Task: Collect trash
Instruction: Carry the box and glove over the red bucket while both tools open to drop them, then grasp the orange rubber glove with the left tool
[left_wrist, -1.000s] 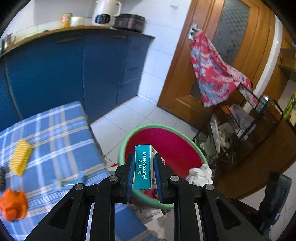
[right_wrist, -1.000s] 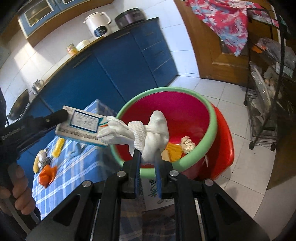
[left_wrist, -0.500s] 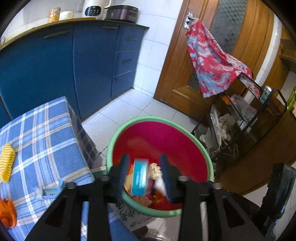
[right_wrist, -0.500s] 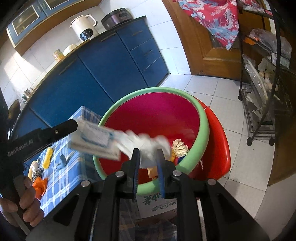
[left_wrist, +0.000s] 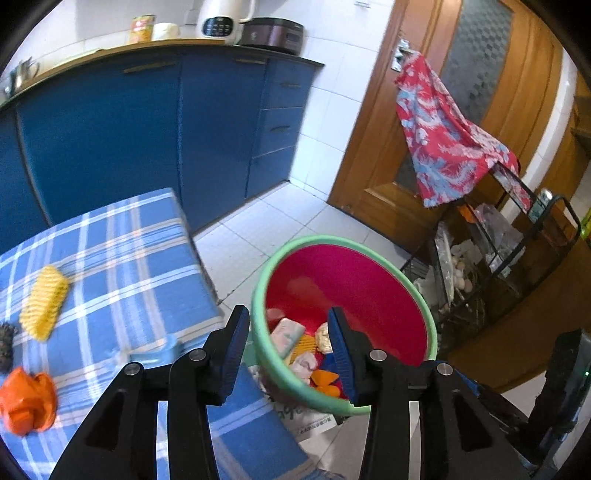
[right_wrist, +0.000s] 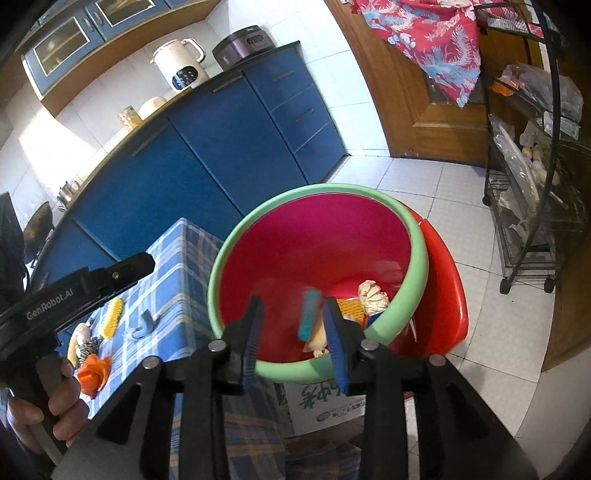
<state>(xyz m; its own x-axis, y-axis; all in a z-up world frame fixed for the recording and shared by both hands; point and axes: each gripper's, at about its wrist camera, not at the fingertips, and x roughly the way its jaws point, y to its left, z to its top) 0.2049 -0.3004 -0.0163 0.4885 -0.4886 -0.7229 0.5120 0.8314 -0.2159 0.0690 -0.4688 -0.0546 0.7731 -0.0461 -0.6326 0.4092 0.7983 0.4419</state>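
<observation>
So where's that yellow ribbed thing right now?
In the left wrist view the yellow ribbed thing lies on the blue checked tablecloth at far left, above the orange crumpled scrap and well left of the red basin.

teal box (falling) blurred

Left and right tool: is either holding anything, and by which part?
Nothing is held. The left tool and the right tool are both open and empty over the basin.
</observation>
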